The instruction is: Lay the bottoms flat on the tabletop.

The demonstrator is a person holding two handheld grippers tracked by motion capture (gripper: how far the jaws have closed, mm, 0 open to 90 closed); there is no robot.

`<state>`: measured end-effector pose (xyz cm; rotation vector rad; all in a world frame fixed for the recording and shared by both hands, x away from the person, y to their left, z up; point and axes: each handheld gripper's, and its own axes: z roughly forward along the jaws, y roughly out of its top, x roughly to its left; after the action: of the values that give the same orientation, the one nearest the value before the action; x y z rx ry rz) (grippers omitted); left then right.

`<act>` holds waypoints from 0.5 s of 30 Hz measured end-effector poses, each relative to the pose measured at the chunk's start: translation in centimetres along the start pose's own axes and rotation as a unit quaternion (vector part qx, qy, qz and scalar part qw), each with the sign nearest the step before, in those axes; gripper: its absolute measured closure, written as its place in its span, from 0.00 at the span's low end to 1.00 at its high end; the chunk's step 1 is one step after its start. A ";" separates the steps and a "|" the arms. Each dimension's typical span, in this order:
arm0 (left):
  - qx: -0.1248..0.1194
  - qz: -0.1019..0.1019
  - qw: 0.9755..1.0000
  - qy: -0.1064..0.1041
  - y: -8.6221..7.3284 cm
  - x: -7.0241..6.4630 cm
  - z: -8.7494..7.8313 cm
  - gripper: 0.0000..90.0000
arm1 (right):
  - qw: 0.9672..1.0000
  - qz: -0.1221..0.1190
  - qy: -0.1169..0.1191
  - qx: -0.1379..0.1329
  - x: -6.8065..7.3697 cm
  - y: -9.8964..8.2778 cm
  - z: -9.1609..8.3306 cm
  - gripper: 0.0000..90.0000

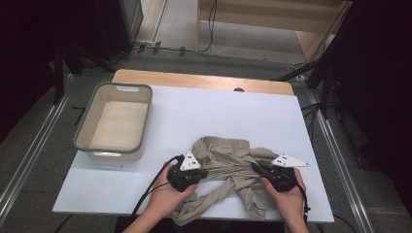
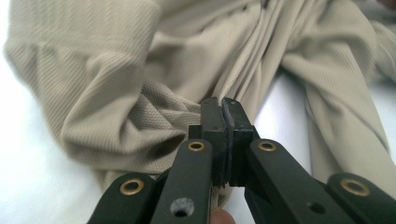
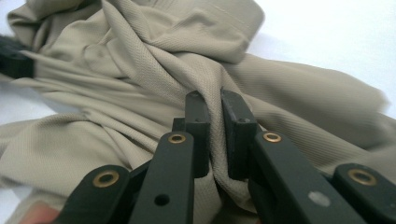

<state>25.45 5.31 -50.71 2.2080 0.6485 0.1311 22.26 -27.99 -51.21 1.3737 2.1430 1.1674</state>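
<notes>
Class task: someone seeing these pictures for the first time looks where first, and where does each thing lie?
A crumpled beige ribbed-knit garment lies at the near edge of the white table board. The left tongs and right tongs are each shut on its folds, one at either side. An empty cream plastic tub with a grey rim stands at the board's left.

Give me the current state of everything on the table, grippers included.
Beige garment: crumpled, stretched between both grippers.
Left gripper: shut on a fold of the garment.
Right gripper: shut on a bunched fold of the garment.
Bin: upright, empty, at the table's left, apart from the garment.
</notes>
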 end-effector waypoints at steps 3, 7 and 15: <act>0.007 0.003 1.000 0.002 -0.7 0.2 -1.2 1.00 | 1.000 0.005 -0.021 -0.002 -0.7 -0.3 -0.9 0.92; 0.011 0.000 1.000 -0.005 -1.5 0.5 -2.9 1.00 | 0.999 0.030 -0.023 -0.007 -2.1 -1.0 -2.6 0.94; 0.021 0.011 0.999 -0.034 -3.2 -0.1 -4.8 1.00 | 0.999 0.030 -0.026 0.003 -2.3 -2.9 -5.3 0.94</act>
<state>22.64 10.26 -49.92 2.2509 0.5947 0.0528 18.22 -33.00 -50.57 1.4637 2.0844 1.1344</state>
